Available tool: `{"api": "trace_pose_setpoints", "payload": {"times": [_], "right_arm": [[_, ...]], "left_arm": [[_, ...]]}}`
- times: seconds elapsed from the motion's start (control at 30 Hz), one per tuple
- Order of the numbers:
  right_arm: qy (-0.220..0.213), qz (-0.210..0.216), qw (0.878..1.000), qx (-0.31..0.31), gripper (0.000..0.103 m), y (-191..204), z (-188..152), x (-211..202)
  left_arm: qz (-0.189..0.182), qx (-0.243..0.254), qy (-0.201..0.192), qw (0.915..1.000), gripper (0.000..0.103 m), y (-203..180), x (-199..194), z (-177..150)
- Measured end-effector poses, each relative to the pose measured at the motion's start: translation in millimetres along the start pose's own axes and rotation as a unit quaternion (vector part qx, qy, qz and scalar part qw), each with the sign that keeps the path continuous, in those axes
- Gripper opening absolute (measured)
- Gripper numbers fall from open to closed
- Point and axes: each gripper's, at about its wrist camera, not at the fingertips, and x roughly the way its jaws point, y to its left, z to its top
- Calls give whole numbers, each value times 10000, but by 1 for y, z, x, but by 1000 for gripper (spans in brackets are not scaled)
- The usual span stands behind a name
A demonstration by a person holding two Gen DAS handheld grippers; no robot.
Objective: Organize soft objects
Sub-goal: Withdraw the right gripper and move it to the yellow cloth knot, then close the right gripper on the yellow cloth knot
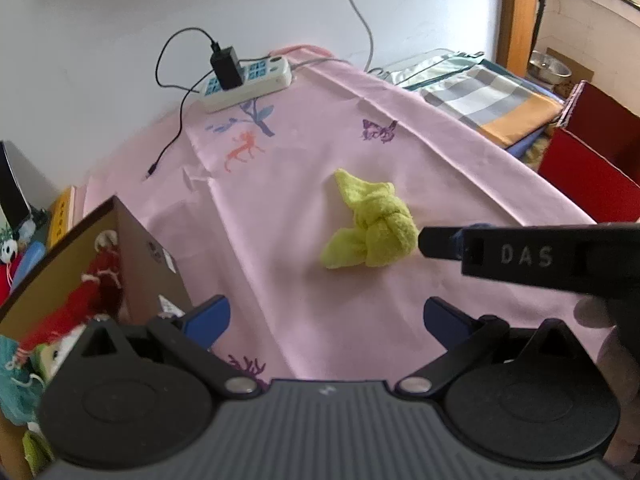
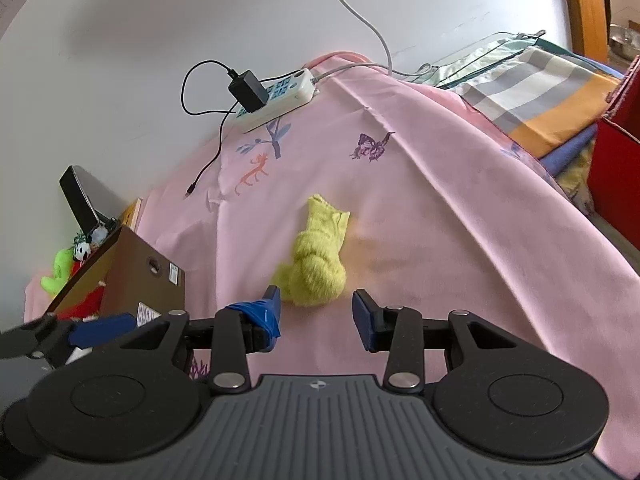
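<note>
A knotted yellow-green cloth [image 1: 370,228] lies on the pink tablecloth [image 1: 304,168]; it also shows in the right wrist view [image 2: 318,264]. My right gripper [image 2: 316,310] is open, its blue fingertips [image 2: 362,312] just short of the cloth on either side. In the left wrist view it [image 1: 424,242] comes in from the right and touches the cloth's right edge. My left gripper [image 1: 326,318] is open and empty, held back from the cloth. A brown cardboard box [image 1: 120,264] at the left holds red and other soft toys [image 1: 80,308].
A white power strip [image 1: 248,80] with a black charger and cable sits at the table's far edge by the wall. Folded checked fabric [image 1: 492,100] and a red box [image 1: 592,160] lie to the right. More plush toys [image 2: 66,264] sit behind the cardboard box.
</note>
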Motion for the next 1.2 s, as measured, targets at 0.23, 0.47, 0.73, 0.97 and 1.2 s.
{"api": "trace_pose_setpoints", "payload": {"times": [0.23,0.47,0.73,0.97,1.2], "right_arm": [[107,282,9995,28,24,-14,17,15],[300,611,9977,48,24,-22,34,29],[456,876,9951,93,25,-31,48,46],[768,994,9920,146,25,-38,55,70],[1035,1042,9888,254,28,-45,56,87]], "left_arm": [[-33,-306,213,9993,103,-3,25,9],[-129,-487,183,9986,103,-8,41,16],[-289,-644,-107,9974,95,-10,59,25],[-672,-764,-183,9946,82,-8,80,33],[-1079,-807,-30,9909,57,-12,98,35]]}}
